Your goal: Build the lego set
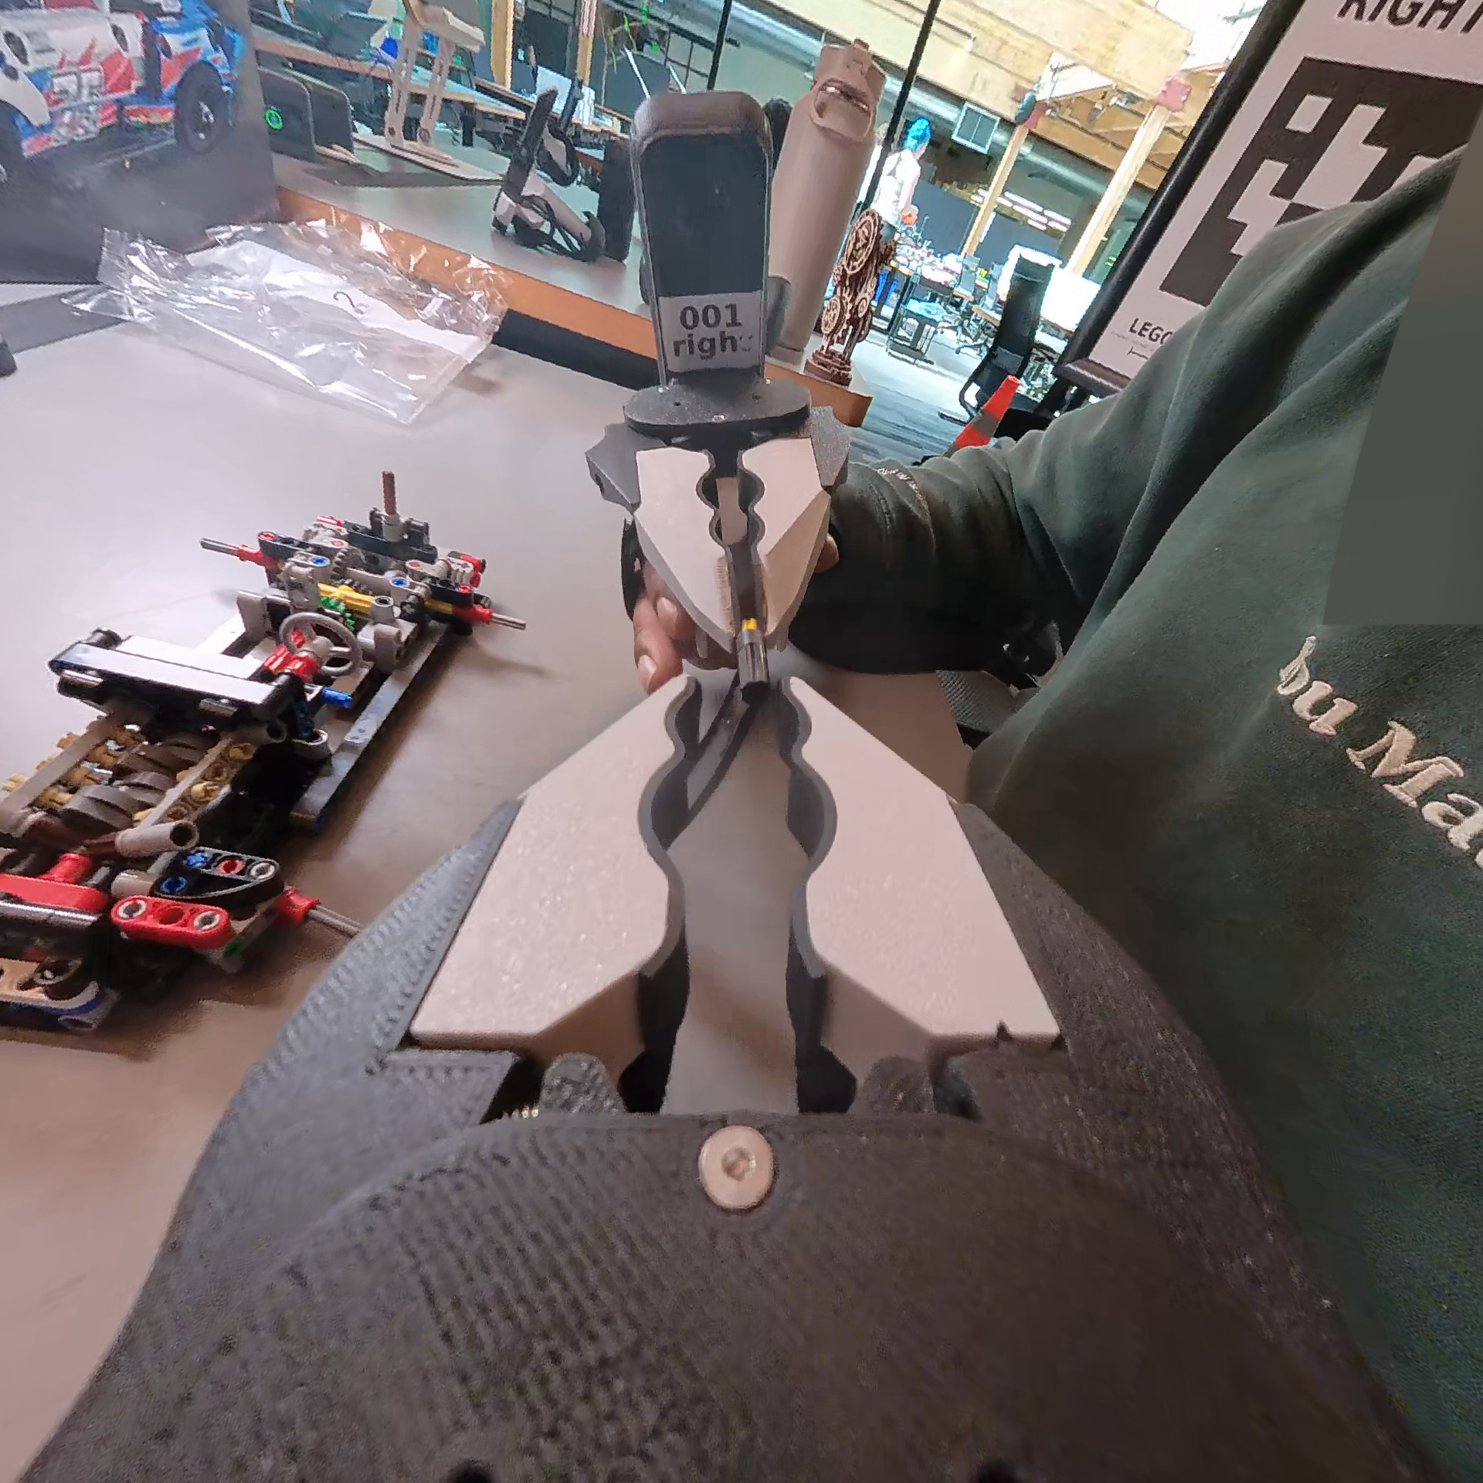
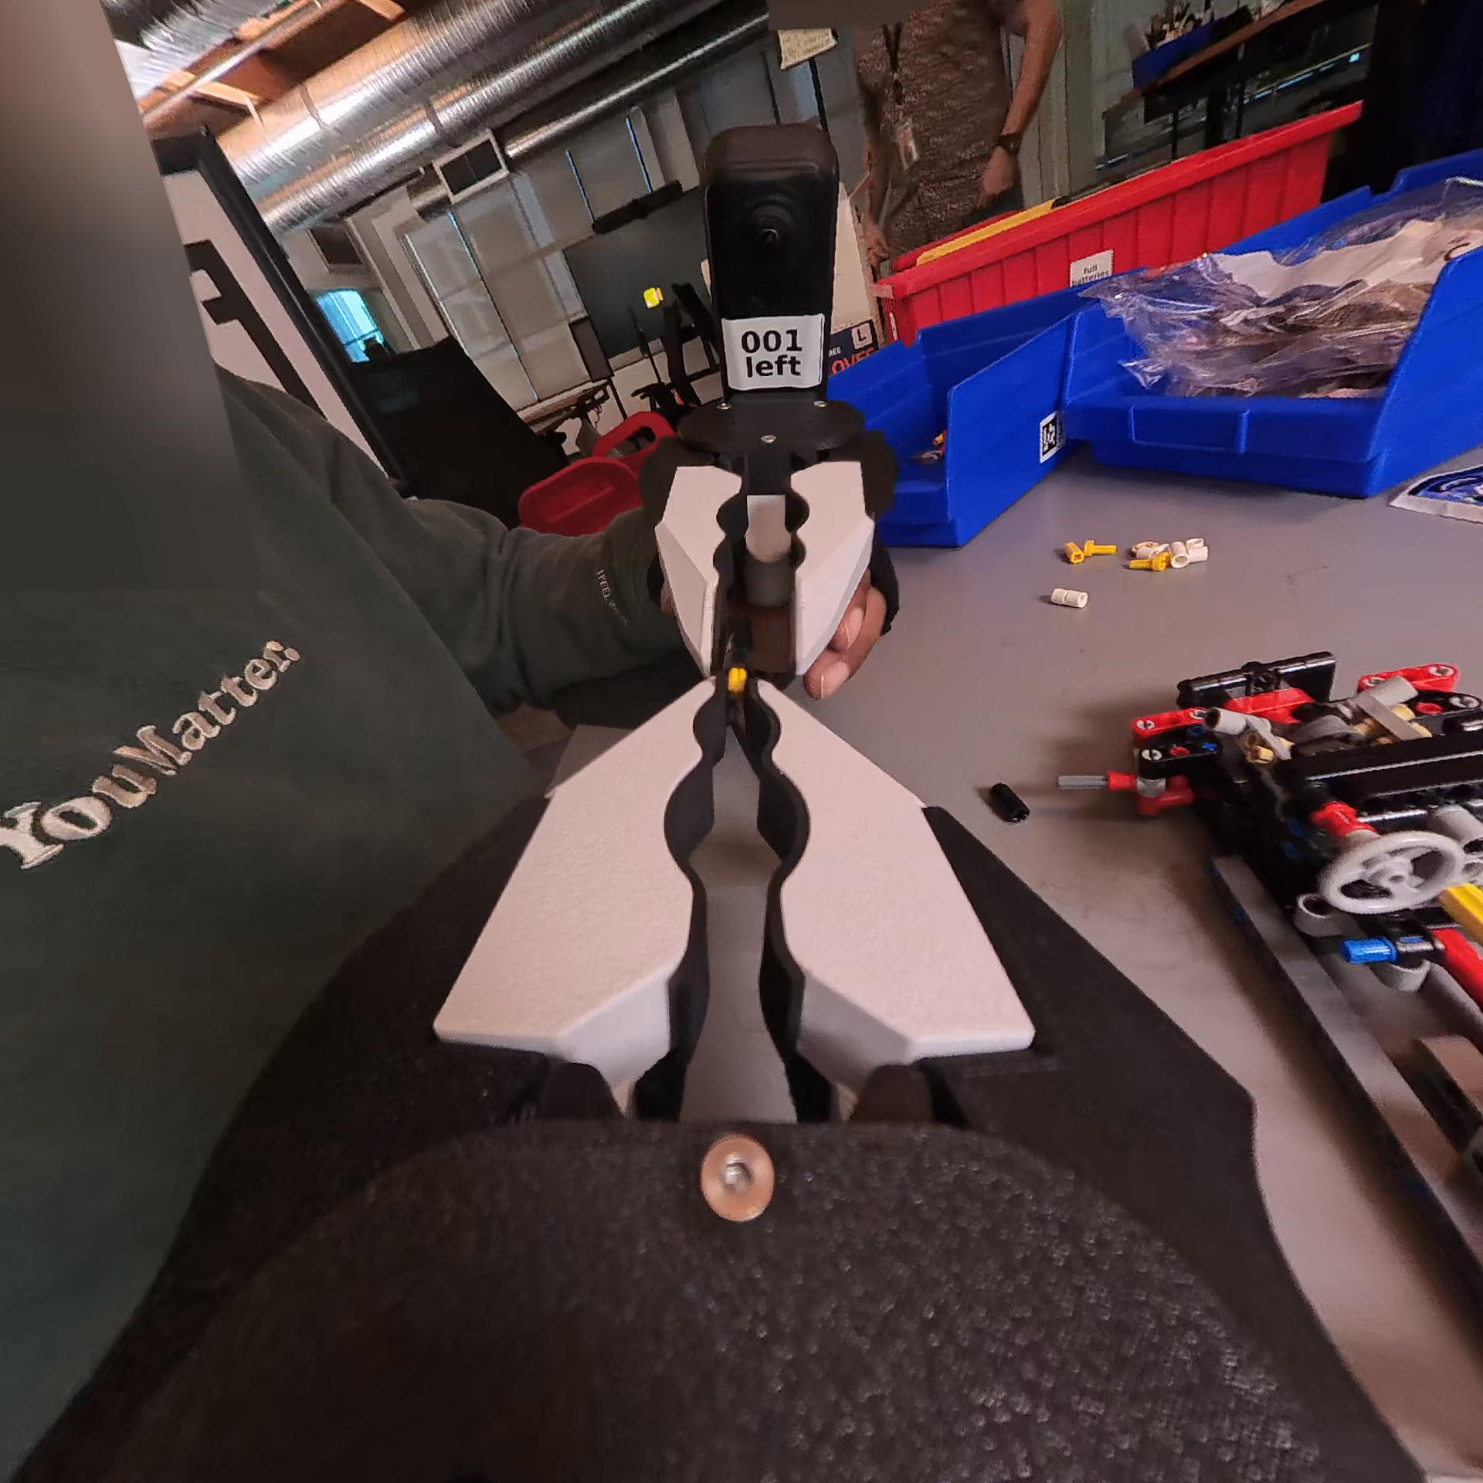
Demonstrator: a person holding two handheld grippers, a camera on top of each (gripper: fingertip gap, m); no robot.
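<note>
Both grippers meet tip to tip in the air above the table's near edge, in front of the person's green sweatshirt, most likely so two small parts can be pushed together away from the clutter.

The left gripper (image 1: 742, 690) is closed on a thin dark curved piece (image 1: 718, 742) that runs back between its fingers. The right gripper (image 1: 742, 634) is closed on a short dark pin (image 1: 753, 654) with a yellow band. In the right wrist view that yellow bit (image 2: 734, 678) sits exactly where the two sets of tips touch. Whether pin and piece are already joined is hard to tell, since the tips hide the joint.

The car chassis (image 1: 225, 722) lies on the table, well apart from the grippers, toward the far side from the person. Loose pegs (image 2: 1135, 555) lie scattered farther out, near the blue bins (image 2: 1204, 433), and a single black connector (image 2: 1009, 801) sits just beside the chassis's end. An empty clear bag (image 1: 297, 305) lies beyond the chassis.
</note>
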